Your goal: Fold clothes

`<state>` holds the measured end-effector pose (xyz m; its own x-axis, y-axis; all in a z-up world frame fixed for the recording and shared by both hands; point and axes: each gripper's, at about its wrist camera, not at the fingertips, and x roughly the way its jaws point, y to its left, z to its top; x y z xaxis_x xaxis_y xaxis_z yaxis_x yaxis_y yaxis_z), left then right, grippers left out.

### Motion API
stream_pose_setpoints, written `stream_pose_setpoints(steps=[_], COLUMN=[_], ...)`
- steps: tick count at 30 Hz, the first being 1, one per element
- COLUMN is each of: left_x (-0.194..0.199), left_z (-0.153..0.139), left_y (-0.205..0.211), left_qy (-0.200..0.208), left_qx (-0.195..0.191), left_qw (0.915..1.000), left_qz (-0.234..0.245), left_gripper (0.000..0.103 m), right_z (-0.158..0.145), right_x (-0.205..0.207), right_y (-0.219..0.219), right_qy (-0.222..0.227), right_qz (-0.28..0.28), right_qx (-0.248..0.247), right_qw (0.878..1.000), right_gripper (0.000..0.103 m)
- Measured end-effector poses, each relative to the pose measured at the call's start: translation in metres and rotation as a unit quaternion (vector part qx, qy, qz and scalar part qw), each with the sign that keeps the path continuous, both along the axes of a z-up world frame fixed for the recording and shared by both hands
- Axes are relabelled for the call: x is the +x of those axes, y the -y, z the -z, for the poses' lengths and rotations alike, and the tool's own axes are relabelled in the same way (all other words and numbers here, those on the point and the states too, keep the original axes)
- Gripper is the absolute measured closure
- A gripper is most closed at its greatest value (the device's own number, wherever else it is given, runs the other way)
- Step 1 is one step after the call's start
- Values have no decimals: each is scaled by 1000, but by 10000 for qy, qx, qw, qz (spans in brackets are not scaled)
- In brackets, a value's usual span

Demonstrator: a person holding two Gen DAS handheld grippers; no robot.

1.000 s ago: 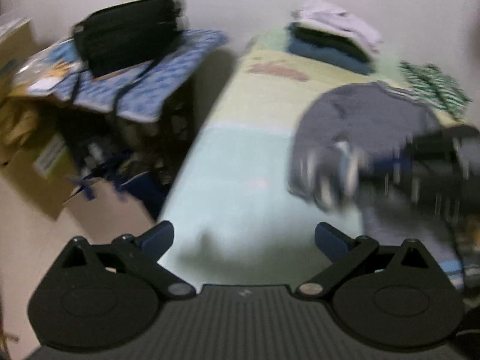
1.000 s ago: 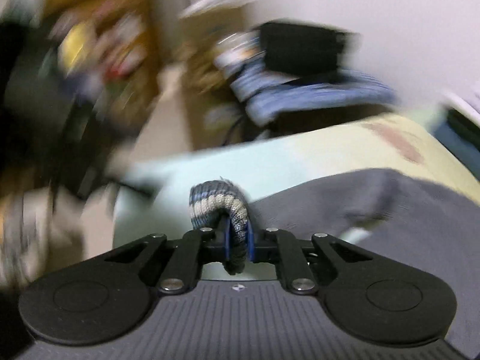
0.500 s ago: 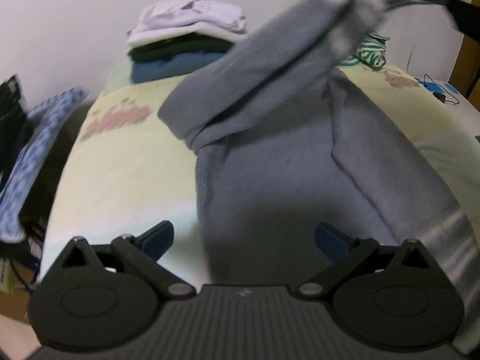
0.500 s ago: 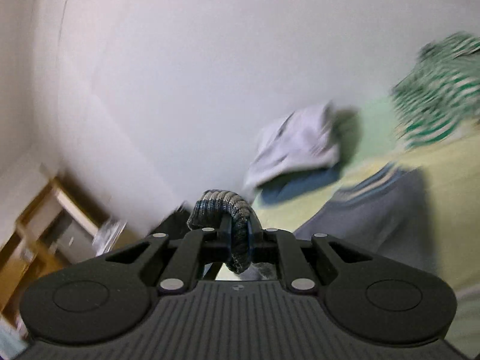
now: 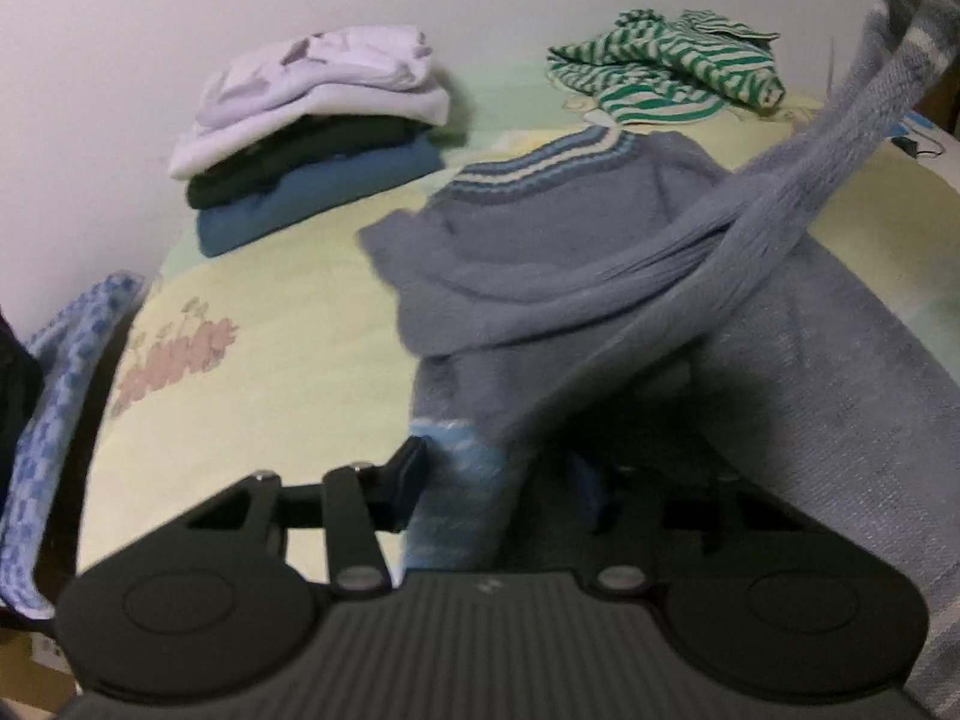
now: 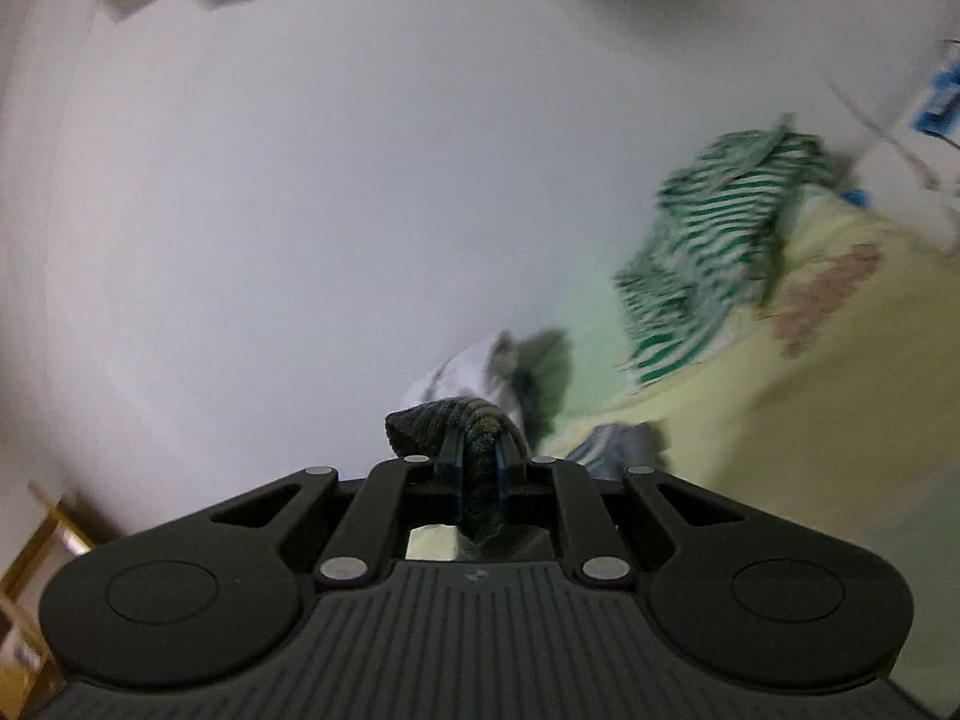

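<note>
A grey knit sweater (image 5: 540,264) with a blue-and-white striped collar lies spread on the bed. One sleeve (image 5: 780,210) is pulled up taut toward the upper right. My right gripper (image 6: 480,468) is shut on that sleeve's striped cuff (image 6: 456,420), held in the air and facing the wall. My left gripper (image 5: 498,480) sits low over the sweater's near edge, its jaws closing. The blue-striped hem (image 5: 456,480) lies between them, beside the left finger (image 5: 408,474). The right finger is lost in shadow, and no squeeze on the cloth shows.
A stack of folded clothes (image 5: 312,138) sits at the bed's far left by the wall. A crumpled green-and-white striped garment (image 5: 666,60) lies at the far right. The pale yellow sheet (image 5: 270,330) is bare left of the sweater. A blue checkered cloth (image 5: 54,390) hangs off the left edge.
My left gripper swung over the sweater, dropped to its hem, and its jaws narrowed. My right gripper carried the cuff upward and across, turning toward the wall; the sleeve now stretches taut.
</note>
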<state>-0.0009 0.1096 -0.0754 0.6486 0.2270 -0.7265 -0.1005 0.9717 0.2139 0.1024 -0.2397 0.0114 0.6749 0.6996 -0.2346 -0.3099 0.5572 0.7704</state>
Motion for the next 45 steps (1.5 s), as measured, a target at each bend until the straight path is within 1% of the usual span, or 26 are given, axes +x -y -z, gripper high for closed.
stream_pose_setpoints(steps=[4,7,8,10,11,13,15,17,19,21,23,25,26,27,28,29,32,35,36,38,39,40,41,43,44,45], left_x=[-4,-2,-2,-3,-4,-6,-6,-6,-4,-3,-2,-1,-1,-2,-2,-3,-3,-3,-3,-3,-2,-2,-1,-1,-1,0], left_z=[1,1,1,1,1,0,1,2,3,3,3,2,2,3,3,3,4,4,4,4,3,3,3,3,3,2], left_y=[-3,-9,-10,-8,-6,1,8,14,17,18,18,16,16,15,16,16,16,16,16,16,17,17,17,16,16,15], left_qy=[1,-18,-35,-65,-76,-81,-84,-87,-86,-95,-112,-128,-126,-123,-115,-108,-92,-78,-76,-82,-88,-96,-104,-117,-123,-129], left_qx=[230,272,302,306,295,347,433,515,575,624,634,592,568,553,558,565,563,535,534,558,575,588,596,592,590,588], left_qw=[9996,9992,9989,9989,9990,9991,9990,9986,9983,9980,9979,9982,9983,9984,9984,9983,9984,9985,9985,9984,9983,9982,9982,9982,9982,9982], left_qz=[-143,-305,-345,-344,-329,-237,-121,-21,13,42,42,15,5,-2,0,4,-30,-63,-55,-27,-12,-2,7,21,28,35], left_gripper=[44,37,35,34,35,35,34,33,33,31,30,29,29,29,29,29,28,27,27,27,26,26,26,26,26,26], right_z=[29,51,55,60,60,58,56,54,54,55,57,61,65,69,70,69,50,44,43,42,41,41,43,51,56,58], right_x=[14,20,21,24,26,30,34,38,40,37,32,25,21,18,19,25,48,71,72,69,62,53,48,40,40,44], right_y=[17,20,18,11,6,-2,-11,-27,-56,-90,-123,-154,-164,-174,-178,-177,-152,-133,-134,-138,-146,-155,-164,-181,-186,-187], right_qy=[-674,-1111,-1146,-1136,-1080,-933,-785,-562,-184,268,764,1280,1569,1859,1982,1916,1554,1076,1051,1097,1238,1417,1588,1923,1970,1887], right_qz=[410,478,622,990,951,721,491,138,-440,-1077,-1763,-2318,-2326,-2272,-2174,-2079,-1334,-811,-933,-1372,-1661,-1973,-2088,-2183,-2191,-2169], right_qx=[-641,-1402,-1852,-2861,-2957,-2873,-2786,-2815,-3085,-3392,-3612,-3919,-4214,-4518,-4667,-4625,-3971,-3785,-3732,-3625,-3670,-3745,-3883,-4196,-4337,-4346], right_qw=[9948,9827,9740,9463,9444,9506,9559,9578,9500,9341,9125,8811,8624,8424,8341,8403,8946,9157,9170,9153,9069,8949,8834,8598,8515,8535], right_gripper=[93,92,92,88,88,88,82,66,61,61,61,59,62,65,89,103,103,102,98,82,71,50,46,55,83,101])
